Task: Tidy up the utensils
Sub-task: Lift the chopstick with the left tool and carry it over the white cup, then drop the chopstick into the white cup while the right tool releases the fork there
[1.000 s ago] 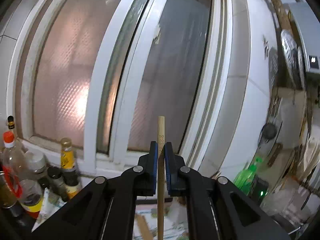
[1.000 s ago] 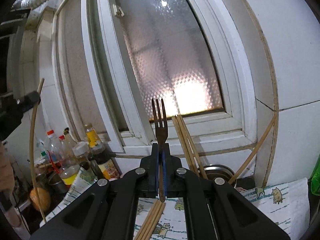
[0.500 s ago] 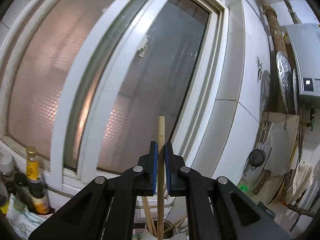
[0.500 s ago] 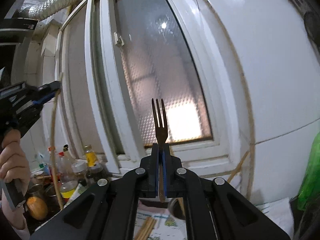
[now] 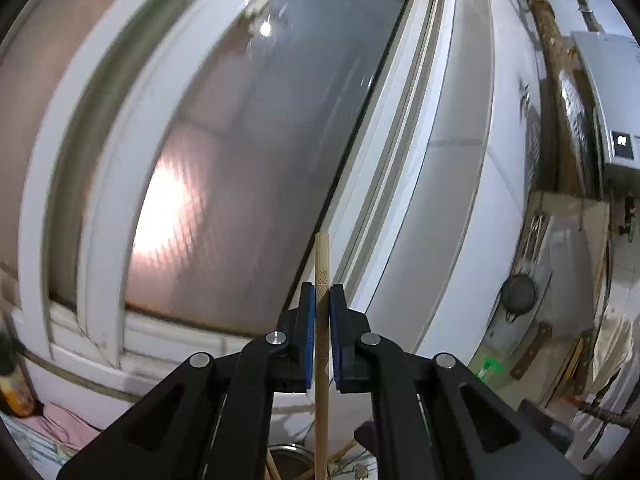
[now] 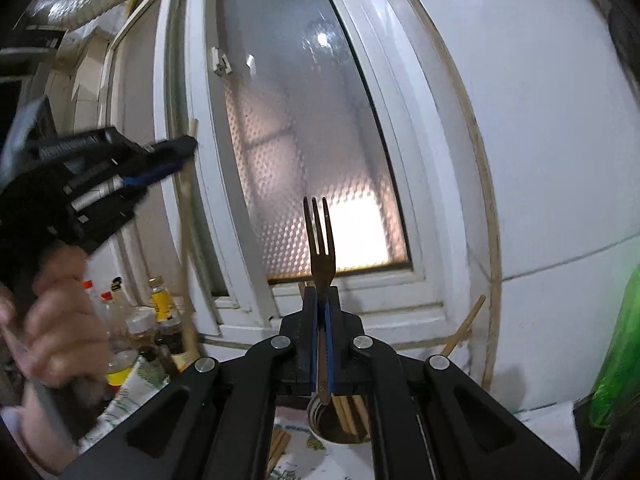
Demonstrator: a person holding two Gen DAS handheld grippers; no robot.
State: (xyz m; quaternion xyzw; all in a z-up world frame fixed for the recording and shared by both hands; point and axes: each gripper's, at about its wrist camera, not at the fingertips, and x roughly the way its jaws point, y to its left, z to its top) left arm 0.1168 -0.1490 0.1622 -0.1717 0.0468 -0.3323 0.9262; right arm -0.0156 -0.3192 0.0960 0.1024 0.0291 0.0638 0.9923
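Utensils first: a dark metal fork with three tines (image 6: 319, 248), clamped by its handle in the right gripper (image 6: 320, 300), jaws closed almost fully, with only the thin handle between the blue pads. Held upright, tines to the top and handle end to the bottom, probably for entering handle-first into the round metal cup (image 6: 313, 420) just below, between the black arms. Already in that cup: several light wooden chopsticks (image 6: 348, 416), standing and leaning on the rim, so apparently the collecting place for all long pieces. In the other view, a single pale bamboo chopstick with a carved pattern (image 5: 322, 276), gripped near its upper end by the left gripper (image 5: 322, 300), jaws narrowed to the width of the stick and pressing on both sides. Also vertical, lower part hanging down towards the same cup (image 5: 286, 450) at the bottom edge; tip over the opening or beside it, impossible to tell. From the right side, left gripper high and to the left of the fork, well apart from it, likely to avoid a collision above the narrow opening. Behind both, only a frosted window in a white frame (image 6: 304, 152) and some sauce bottles (image 6: 160, 304) on the counter. Judging by this, both pieces lifted and not yet dropped in; next need, a straight lowering, one after the other.
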